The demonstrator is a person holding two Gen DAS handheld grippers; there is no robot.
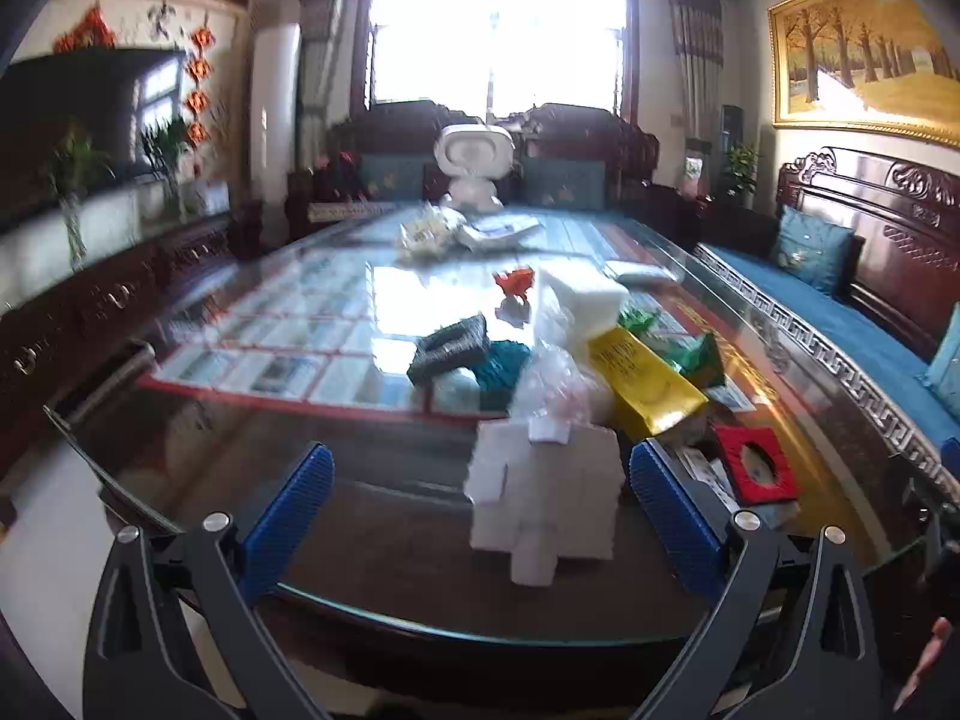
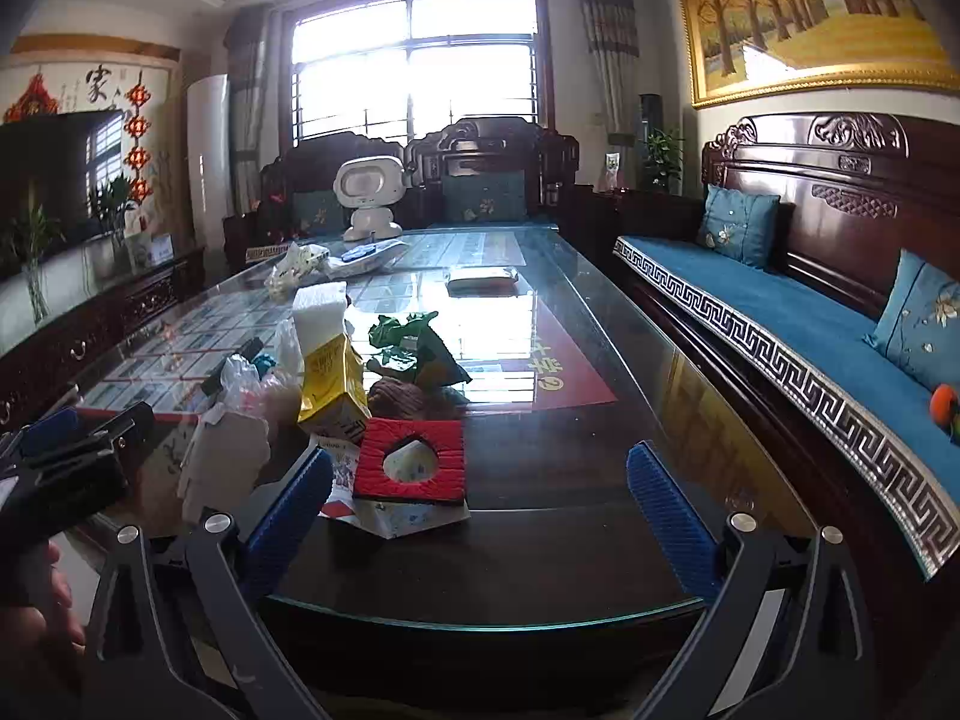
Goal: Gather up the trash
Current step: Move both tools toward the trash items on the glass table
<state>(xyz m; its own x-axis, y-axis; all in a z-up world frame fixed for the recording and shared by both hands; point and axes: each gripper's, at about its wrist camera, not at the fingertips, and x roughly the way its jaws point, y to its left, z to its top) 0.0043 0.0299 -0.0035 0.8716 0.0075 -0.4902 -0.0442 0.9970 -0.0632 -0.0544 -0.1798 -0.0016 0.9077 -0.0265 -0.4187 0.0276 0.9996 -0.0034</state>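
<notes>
Because my left gripper is wide around the white cardboard piece at lower centre, closing may slide it on the glass table.

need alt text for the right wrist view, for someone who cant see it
The open right claw hovers over the near end of a glass-topped table, facing a litter pile: a red box with a cut-out hole, a yellow carton, and a crumpled green wrapper. The left claw shows at the left edge.

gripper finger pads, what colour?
Blue, ribbed pads on both grippers; clearest in the right wrist view.
</notes>
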